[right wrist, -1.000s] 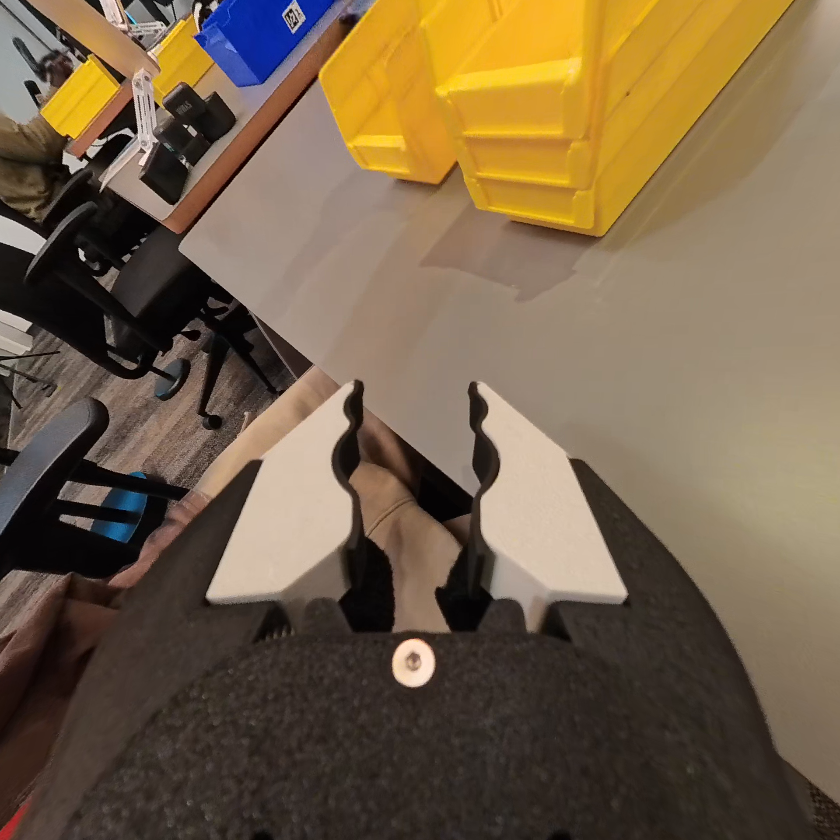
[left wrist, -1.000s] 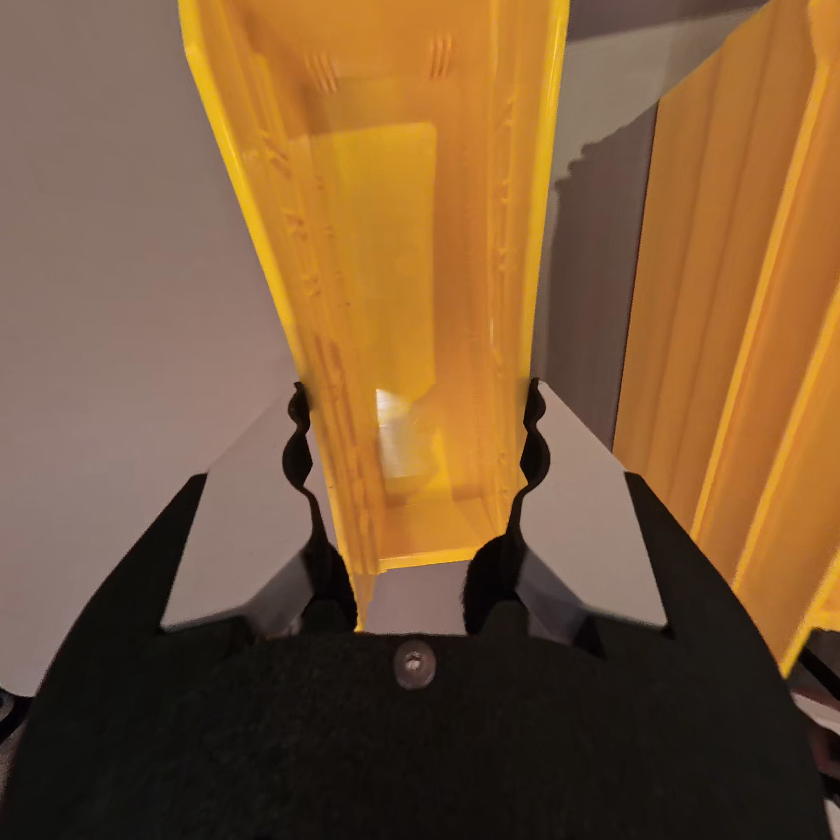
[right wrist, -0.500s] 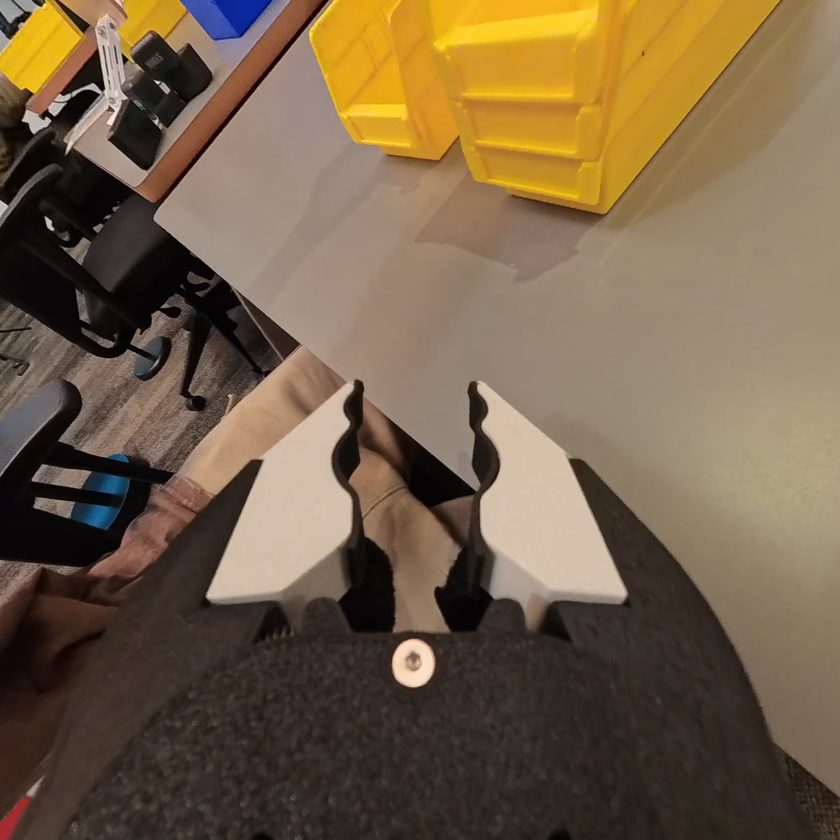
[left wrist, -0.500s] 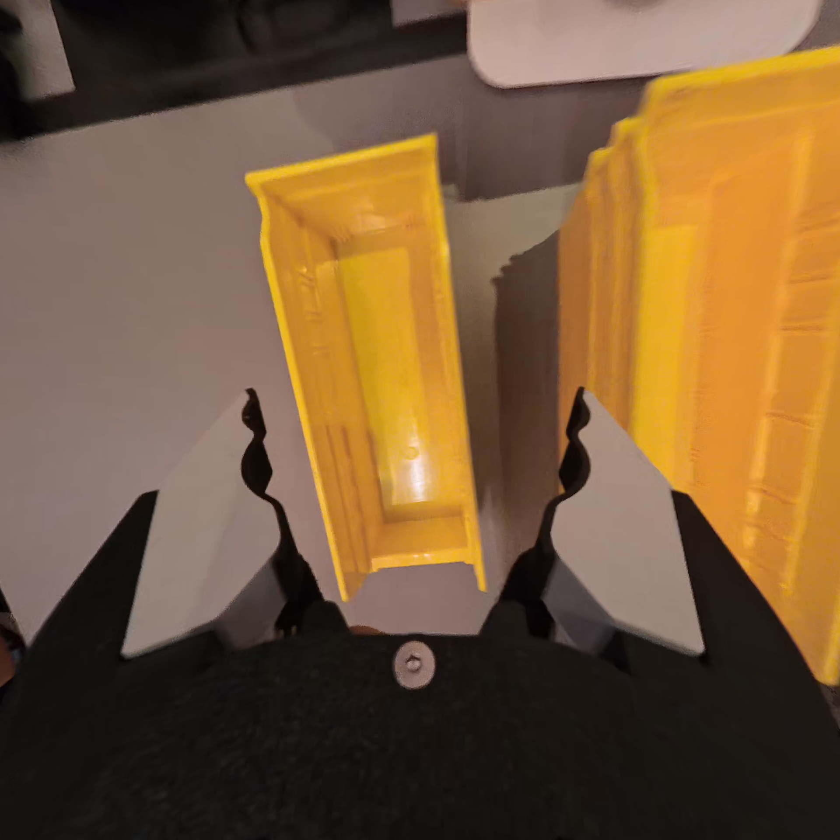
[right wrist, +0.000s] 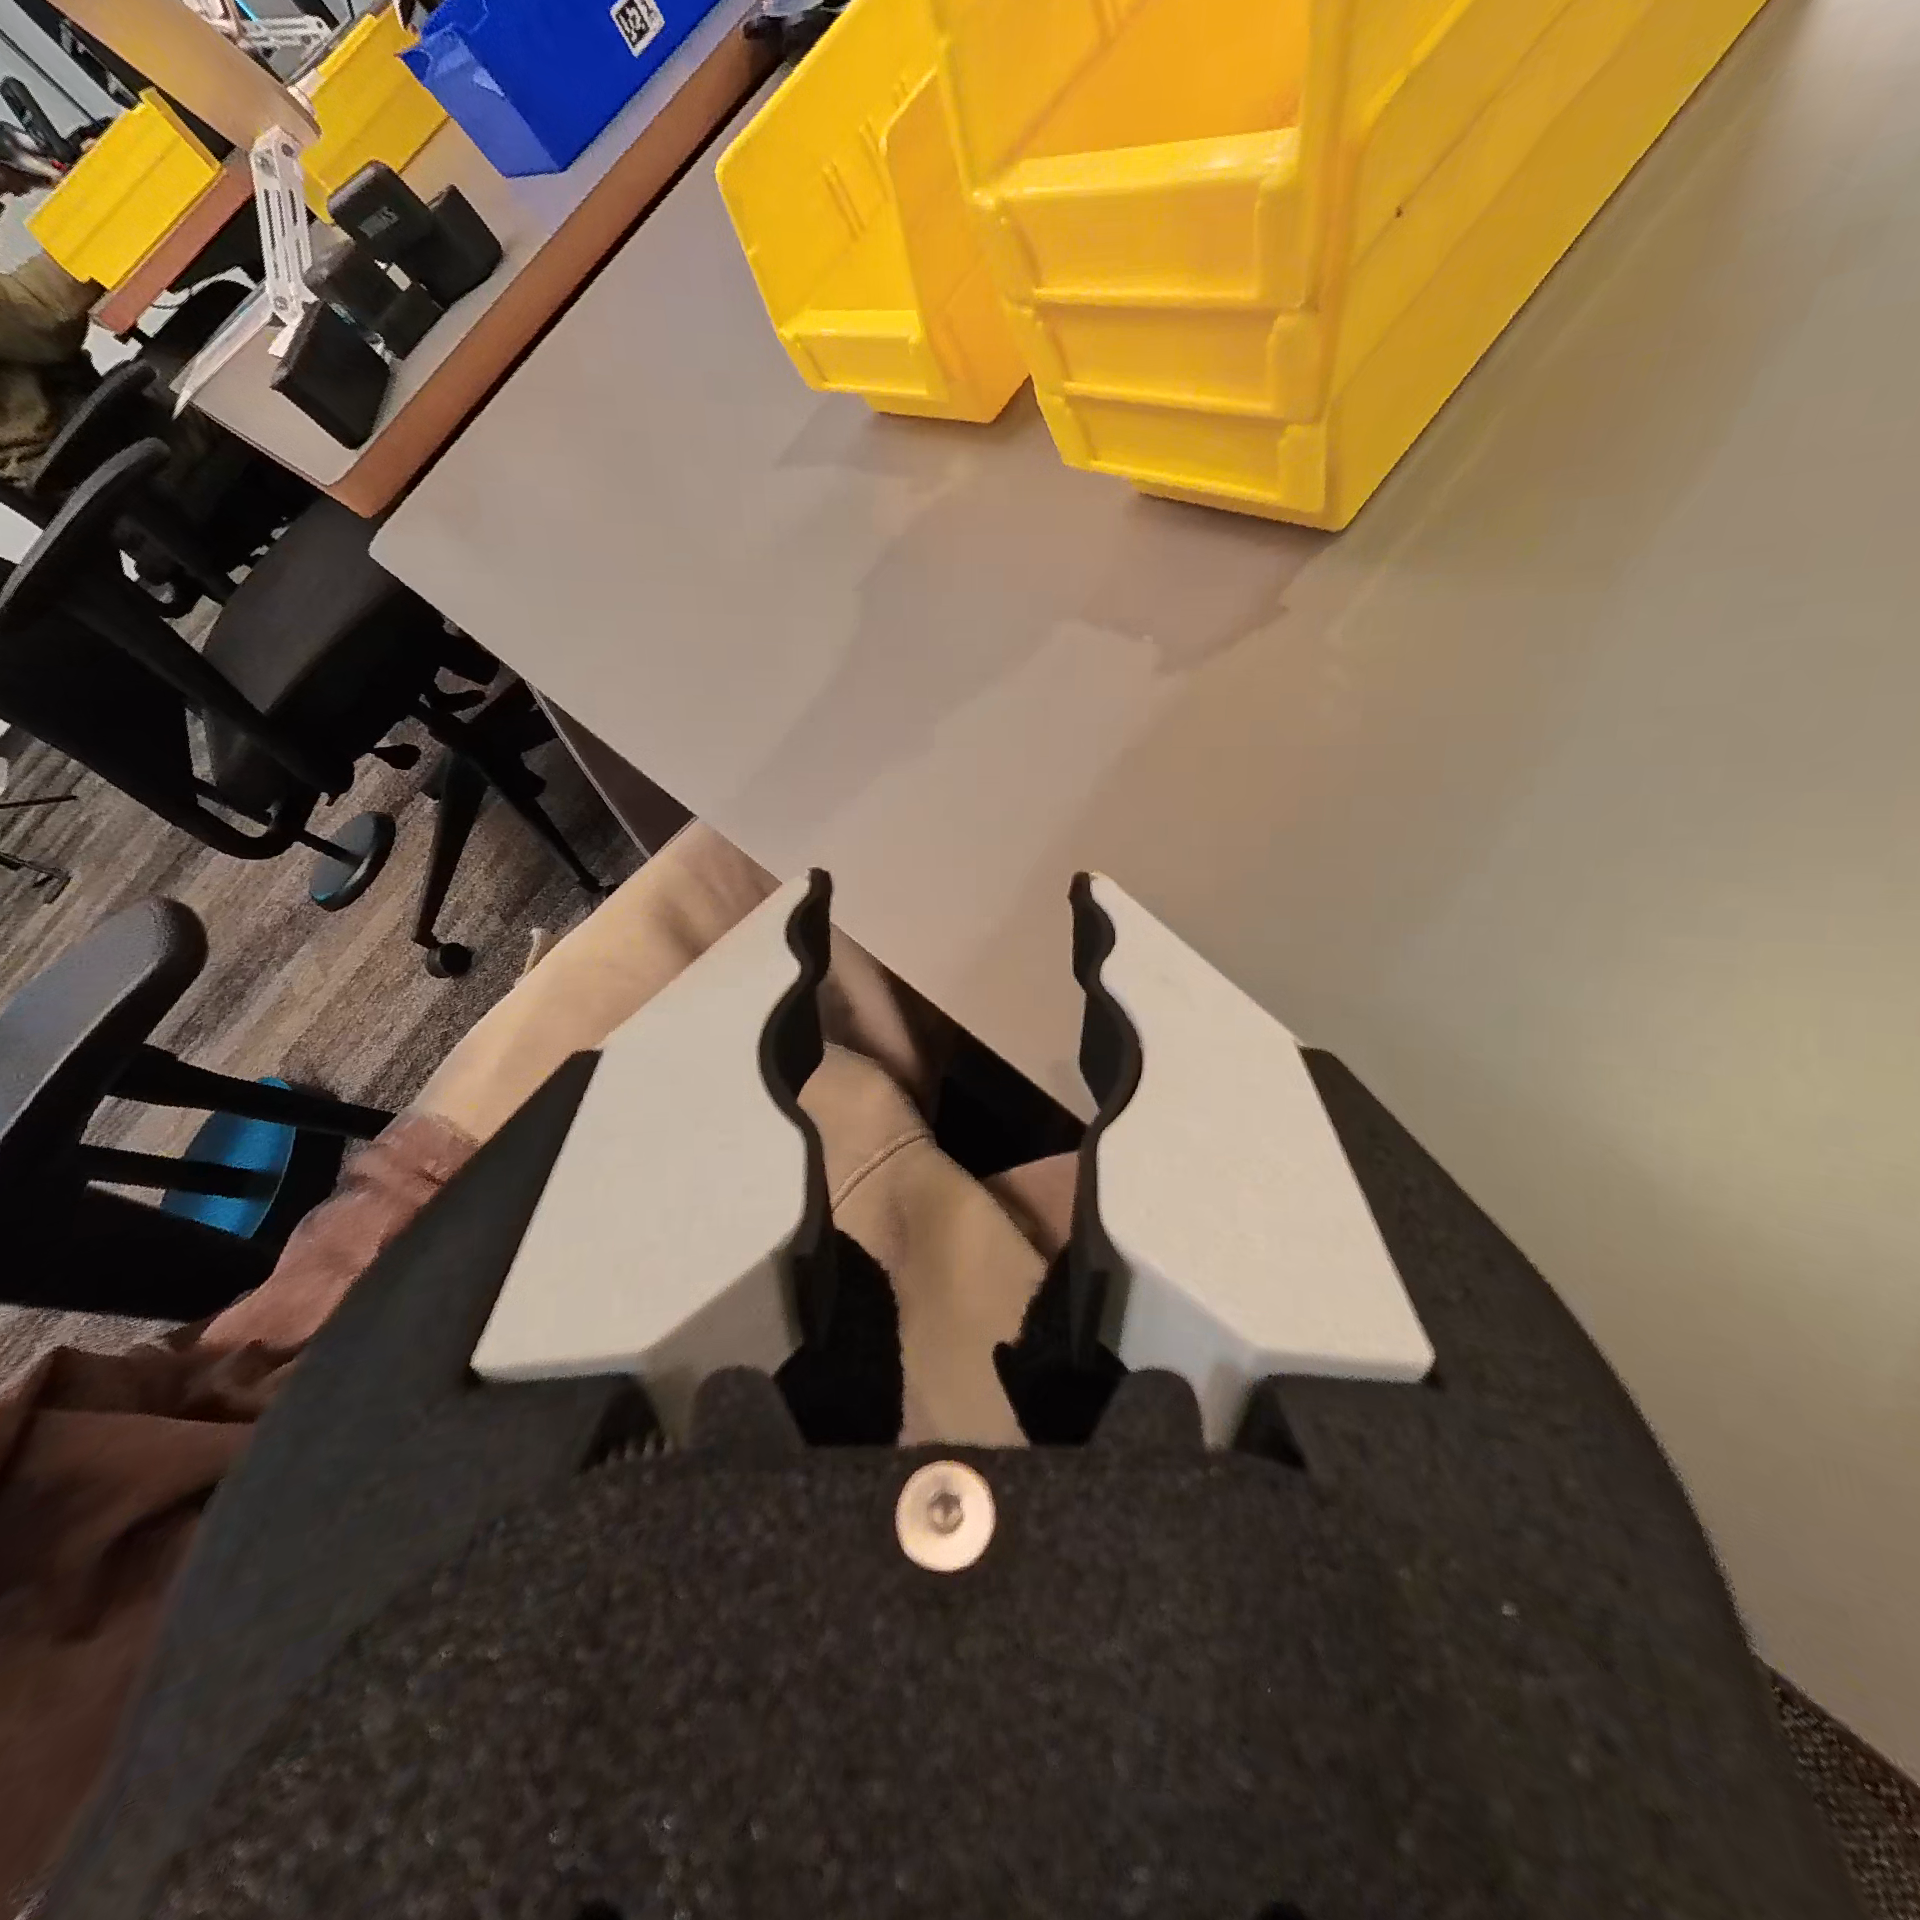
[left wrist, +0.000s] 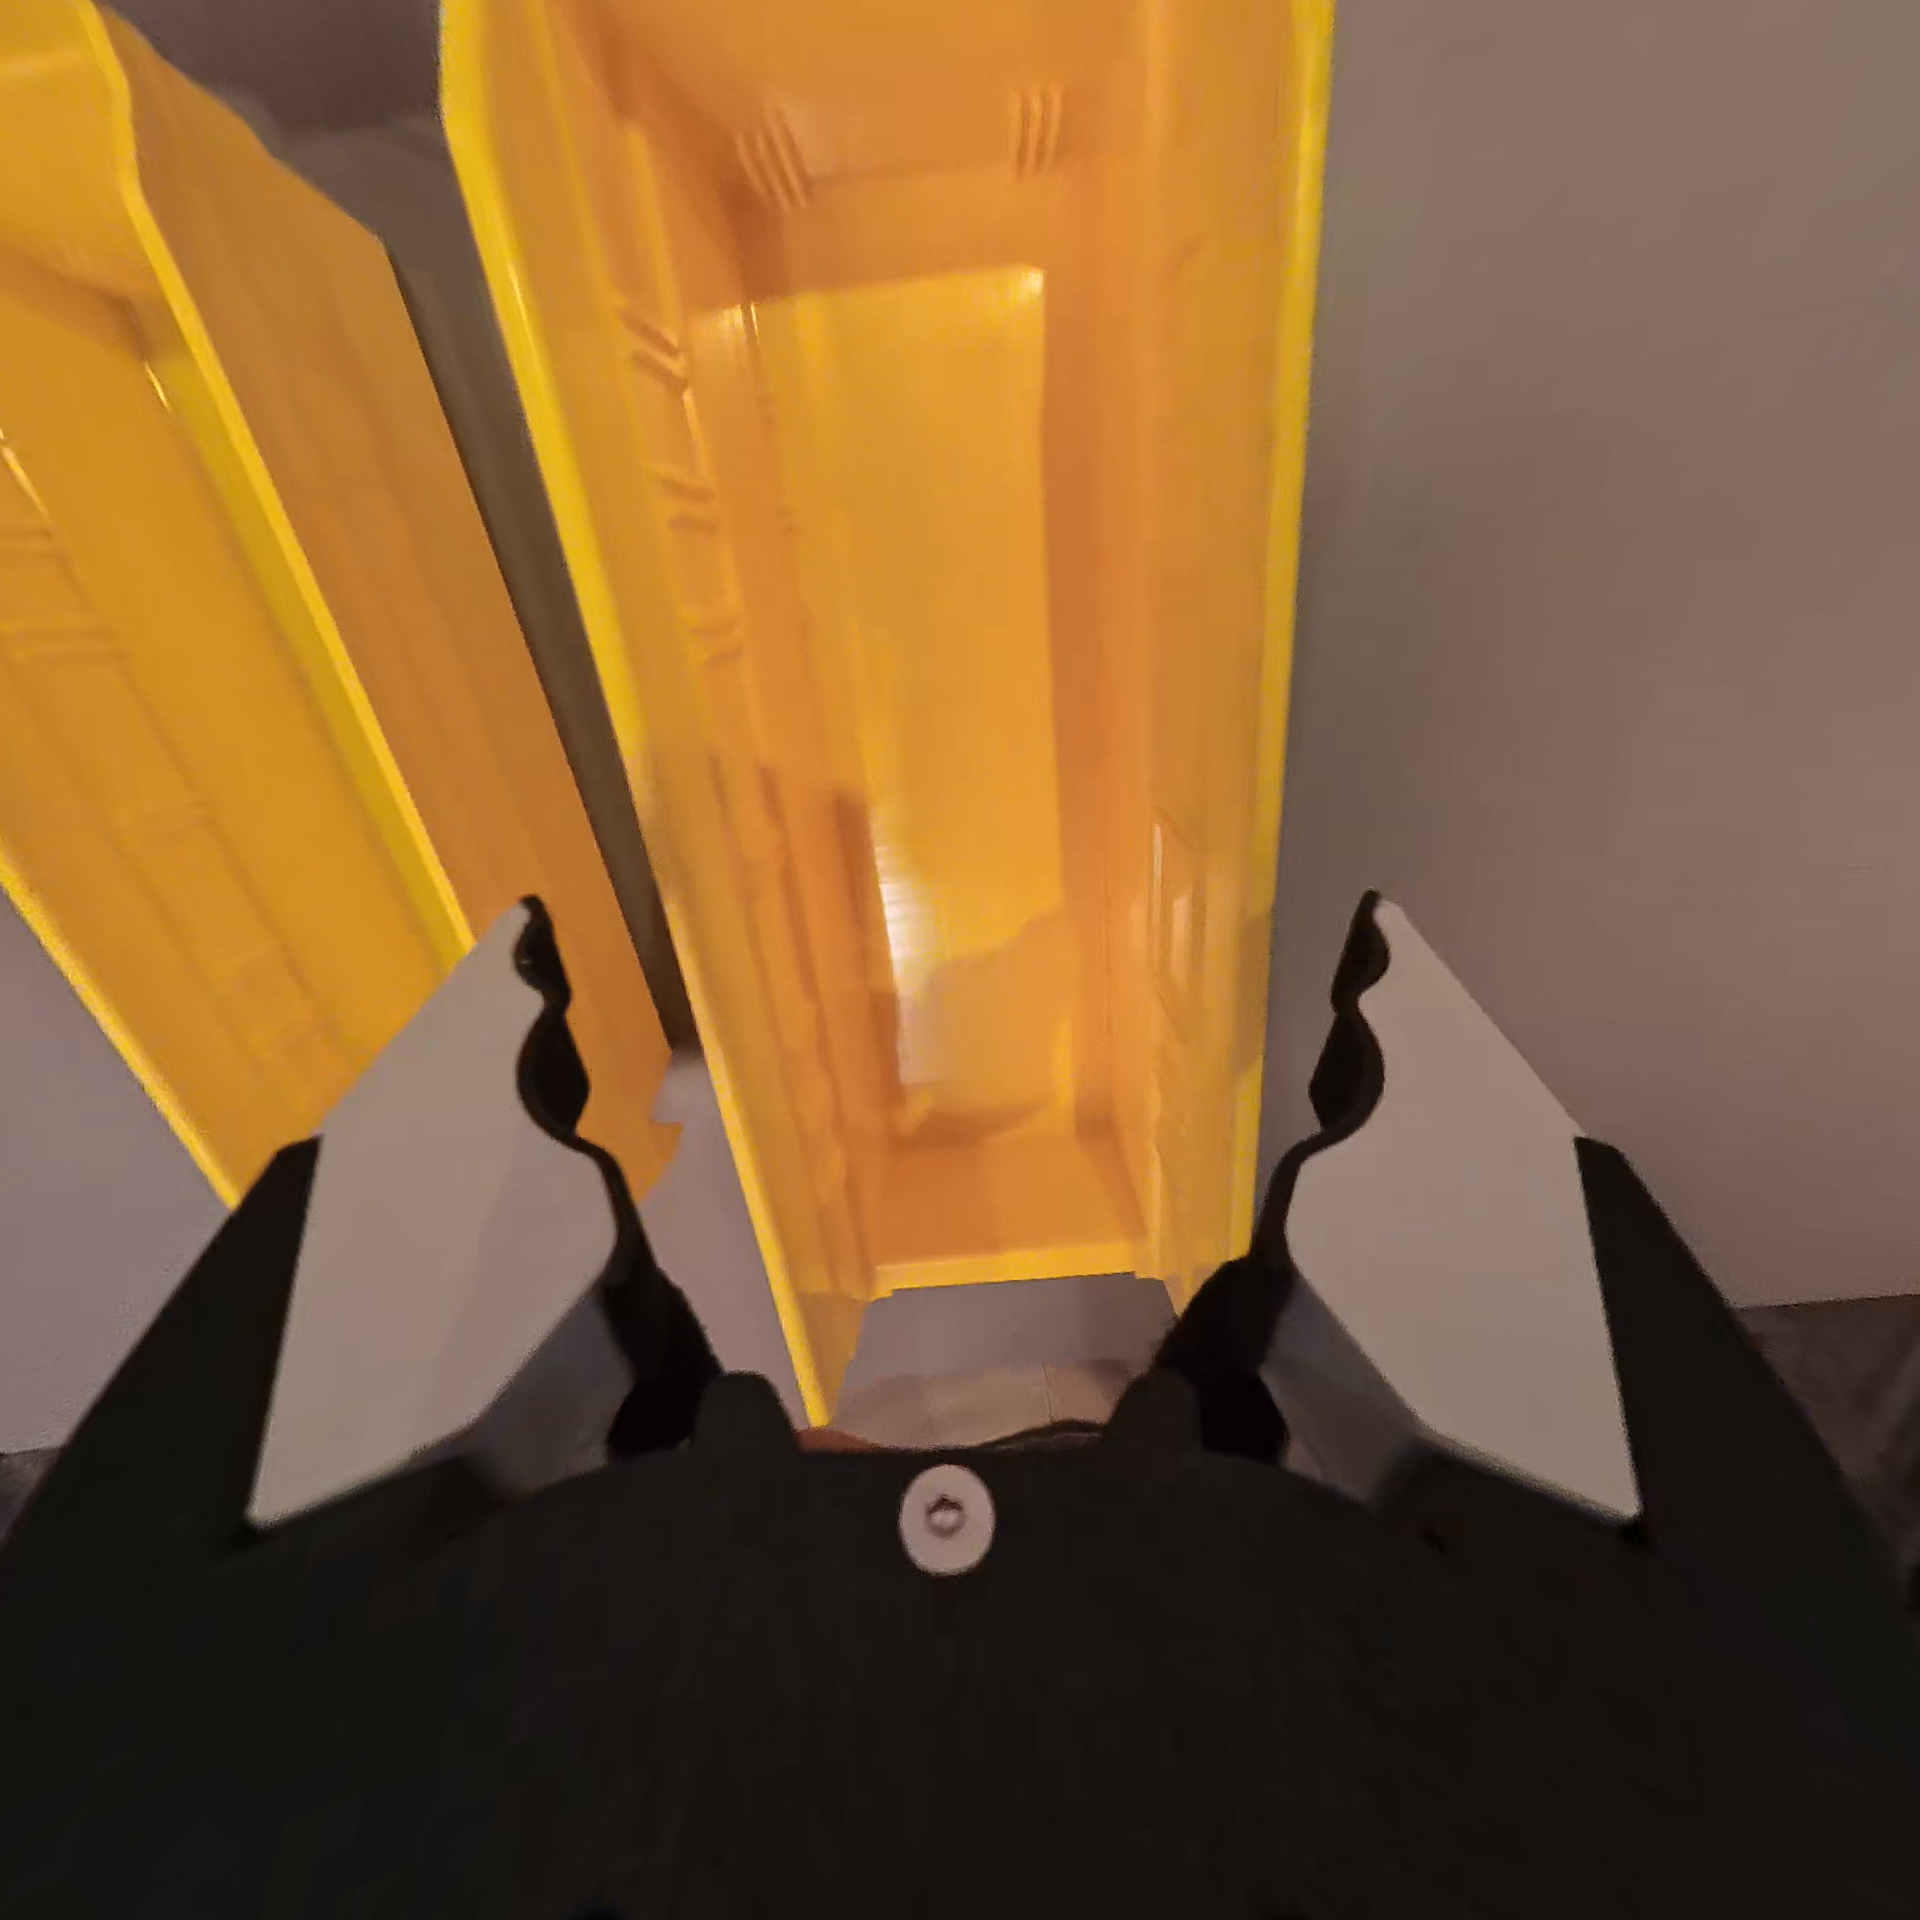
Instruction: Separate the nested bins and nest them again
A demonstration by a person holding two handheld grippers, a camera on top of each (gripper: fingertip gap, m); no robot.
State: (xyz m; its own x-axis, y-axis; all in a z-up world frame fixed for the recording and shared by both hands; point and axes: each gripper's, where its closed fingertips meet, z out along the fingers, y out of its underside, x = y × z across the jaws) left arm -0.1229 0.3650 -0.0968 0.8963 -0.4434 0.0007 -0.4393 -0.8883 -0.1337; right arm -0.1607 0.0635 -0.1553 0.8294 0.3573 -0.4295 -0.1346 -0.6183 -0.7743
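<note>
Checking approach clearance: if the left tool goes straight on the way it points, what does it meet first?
The left tool is open, its fingers either side of the near end of a yellow bin. Going straight on, it would probably meet that bin's low front lip first; depth is unclear. A second bin sits left of that line.

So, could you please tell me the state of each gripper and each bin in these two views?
left gripper: open, jaws wide around an empty yellow bin, not clamping it.
right gripper: open, empty, above the table edge.
single bin: upright, on its own beside the stack.
stack of bins: three nested, upright on the table.
blue bin: upright on the far table.
</note>
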